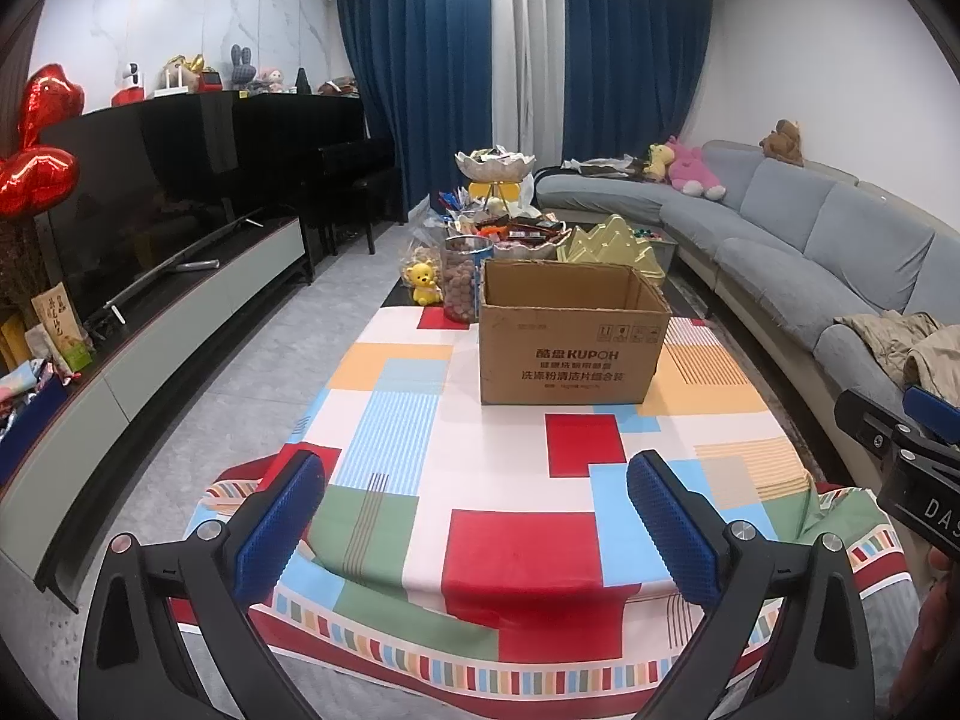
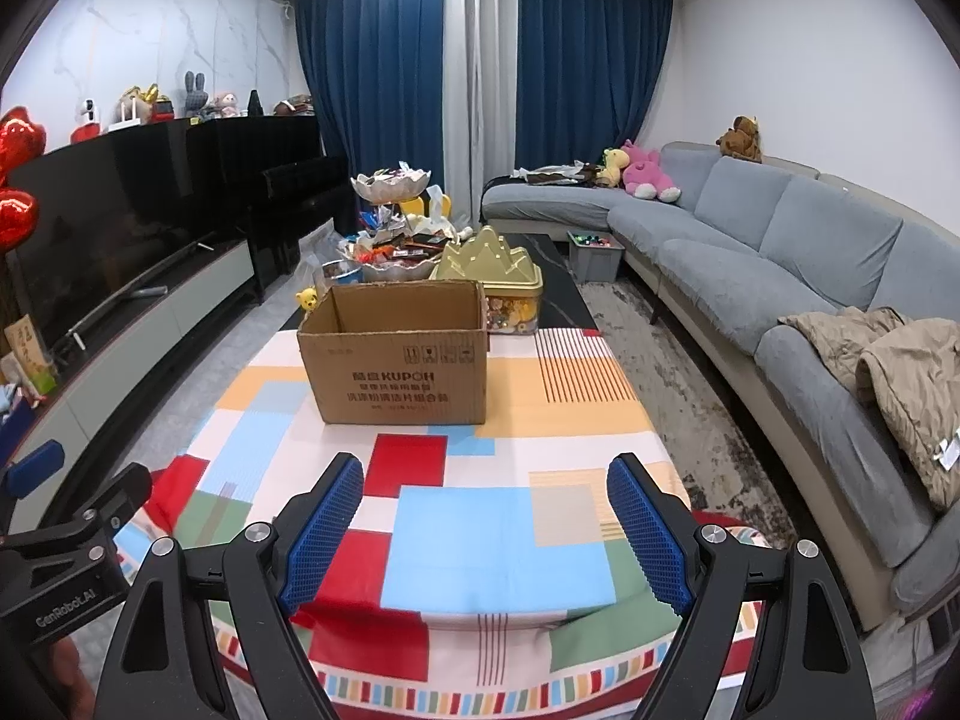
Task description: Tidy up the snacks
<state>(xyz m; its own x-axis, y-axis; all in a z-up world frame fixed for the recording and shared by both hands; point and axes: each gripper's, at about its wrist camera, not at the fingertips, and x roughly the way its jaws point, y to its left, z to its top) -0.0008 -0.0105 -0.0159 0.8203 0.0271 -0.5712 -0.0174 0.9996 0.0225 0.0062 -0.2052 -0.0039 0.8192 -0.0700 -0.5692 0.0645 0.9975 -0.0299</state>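
An open brown cardboard box [image 1: 573, 339] stands on the table with the colourful checked cloth [image 1: 498, 480]; it also shows in the right wrist view [image 2: 399, 354]. Behind it lie a heap of snacks in a tiered dish [image 1: 510, 234], a clear jar of brown snacks [image 1: 463, 279] and a gold tin [image 2: 492, 276]. My left gripper [image 1: 477, 504] is open and empty over the near end of the table. My right gripper [image 2: 486, 516] is open and empty beside it, also short of the box.
A yellow lion toy [image 1: 424, 283] sits left of the jar. A TV stand [image 1: 180, 324] runs along the left, a grey sofa [image 2: 780, 252] along the right with a beige jacket [image 2: 888, 372]. A grey bin [image 2: 594, 255] stands on the floor.
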